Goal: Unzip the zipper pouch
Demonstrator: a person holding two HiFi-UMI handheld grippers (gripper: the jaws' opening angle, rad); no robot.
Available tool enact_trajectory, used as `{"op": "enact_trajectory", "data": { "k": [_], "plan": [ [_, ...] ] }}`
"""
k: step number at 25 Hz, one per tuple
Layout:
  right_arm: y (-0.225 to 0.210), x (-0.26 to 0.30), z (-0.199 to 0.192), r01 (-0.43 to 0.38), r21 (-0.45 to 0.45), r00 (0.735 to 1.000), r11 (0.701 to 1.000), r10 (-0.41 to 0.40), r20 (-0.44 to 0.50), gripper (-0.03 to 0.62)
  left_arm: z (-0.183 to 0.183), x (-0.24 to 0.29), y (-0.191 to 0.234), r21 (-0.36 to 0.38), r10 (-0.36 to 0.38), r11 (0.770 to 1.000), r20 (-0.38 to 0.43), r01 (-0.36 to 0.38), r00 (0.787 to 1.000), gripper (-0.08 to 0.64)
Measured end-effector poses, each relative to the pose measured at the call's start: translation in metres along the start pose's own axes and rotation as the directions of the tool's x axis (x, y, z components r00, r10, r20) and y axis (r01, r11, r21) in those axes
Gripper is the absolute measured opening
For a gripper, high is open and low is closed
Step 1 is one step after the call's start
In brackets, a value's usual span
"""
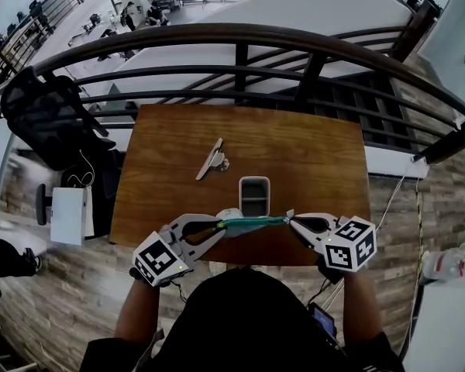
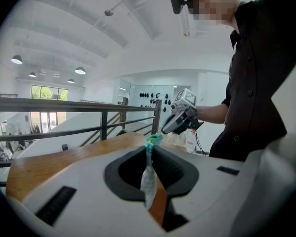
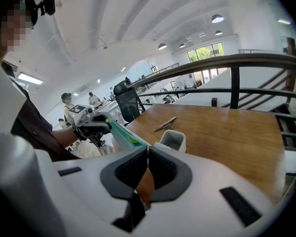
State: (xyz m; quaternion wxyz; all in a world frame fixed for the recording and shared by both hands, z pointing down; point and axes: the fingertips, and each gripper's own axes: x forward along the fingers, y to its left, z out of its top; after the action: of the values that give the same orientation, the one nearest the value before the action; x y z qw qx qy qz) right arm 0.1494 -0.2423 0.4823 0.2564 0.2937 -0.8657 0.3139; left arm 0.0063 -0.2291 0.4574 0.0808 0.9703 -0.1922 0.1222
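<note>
The zipper pouch (image 1: 252,223), clear with a teal zipper, is stretched level between both grippers above the table's near edge. My left gripper (image 1: 219,226) is shut on its left end. In the left gripper view the clear pouch (image 2: 148,179) hangs pinched between the jaws of the left gripper (image 2: 149,152), with the teal zipper end on top. My right gripper (image 1: 292,220) is shut on the pouch's right end. In the right gripper view the teal zipper (image 3: 124,134) runs from the shut right gripper (image 3: 148,151) toward the left gripper (image 3: 91,127).
A small white open box (image 1: 254,194) stands on the wooden table (image 1: 318,161) just beyond the pouch. A slim clip-like tool (image 1: 211,159) lies farther back. A dark railing (image 1: 240,60) runs behind the table, and a black chair (image 1: 46,115) sits at the left.
</note>
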Motion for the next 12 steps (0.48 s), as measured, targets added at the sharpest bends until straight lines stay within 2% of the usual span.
{"op": "enact_trajectory", "data": {
  "k": [5, 9, 12],
  "plan": [
    [0.002, 0.003, 0.008, -0.018, 0.022, 0.999, 1.000, 0.017, 0.044, 0.010, 0.001, -0.004, 0.011, -0.008, 0.035, 0.999, 0.006, -0.035, 0.999, 0.046],
    [0.004, 0.006, 0.013, -0.029, 0.009, 0.998, 1.000, 0.029, 0.057, 0.089, 0.000, -0.003, 0.031, -0.020, 0.108, 0.994, 0.006, -0.108, 0.994, 0.046],
    [0.009, 0.008, 0.014, -0.045, 0.002, 0.997, 0.999, 0.045, 0.056, 0.097, 0.001, -0.004, 0.048, -0.065, 0.166, 0.984, 0.037, -0.163, 0.985, 0.062]
  ]
}}
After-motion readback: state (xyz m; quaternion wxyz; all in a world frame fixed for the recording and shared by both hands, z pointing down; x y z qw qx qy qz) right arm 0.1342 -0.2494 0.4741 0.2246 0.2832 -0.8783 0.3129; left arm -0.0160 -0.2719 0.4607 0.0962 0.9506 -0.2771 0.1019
